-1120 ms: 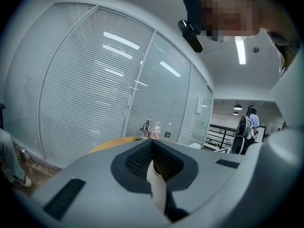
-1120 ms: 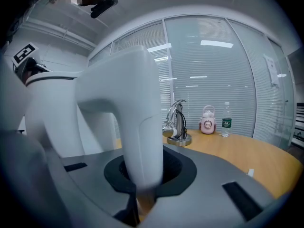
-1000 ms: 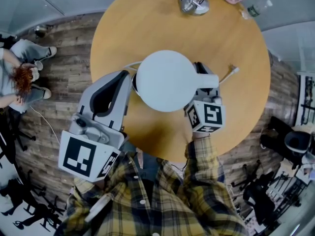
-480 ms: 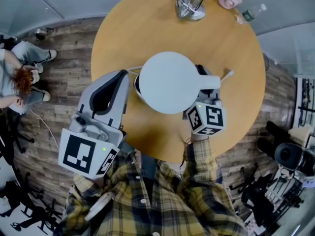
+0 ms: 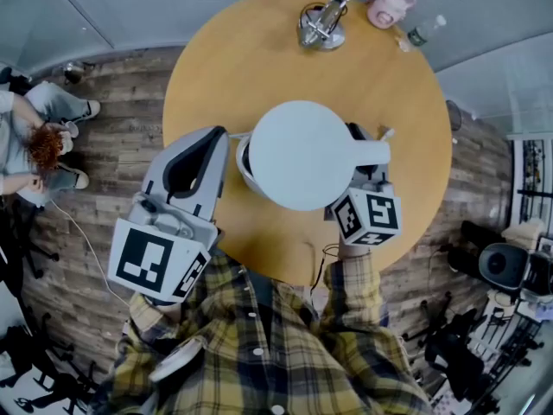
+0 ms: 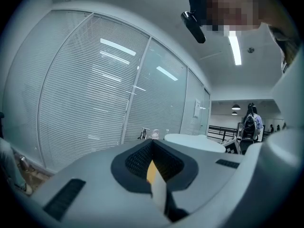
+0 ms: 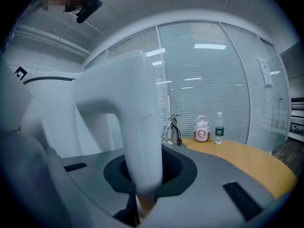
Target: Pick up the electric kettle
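My right gripper point(image 7: 145, 175) has its jaws clamped on the kettle's point(image 5: 298, 154) handle point(image 7: 140, 127), which fills the gap between the dark pads. The kettle body rises just left of those jaws, above the worktop point(image 5: 259, 50). I cannot tell whether it has cleared what sits under it.

My left gripper point(image 6: 153, 167) hangs just beside the kettle's far side from the handle, and I cannot tell whether it touches. Its jaws are drawn almost together. Only a thin slit shows between them, with a pale strip I cannot identify and a sliver of orange worktop behind it.

Compared with a second ago, the grip on the handle looks the same and the left jaws are as close to the kettle as before. In the head view the kettle and both grippers sit a little lower and further right. Well beyond the right jaws, the metal stand point(image 5: 317, 24), pink cup point(image 5: 384, 9) and bottle point(image 5: 417, 33) have slid left and further into the picture. The cup and bottle were partly cut off at the top before.
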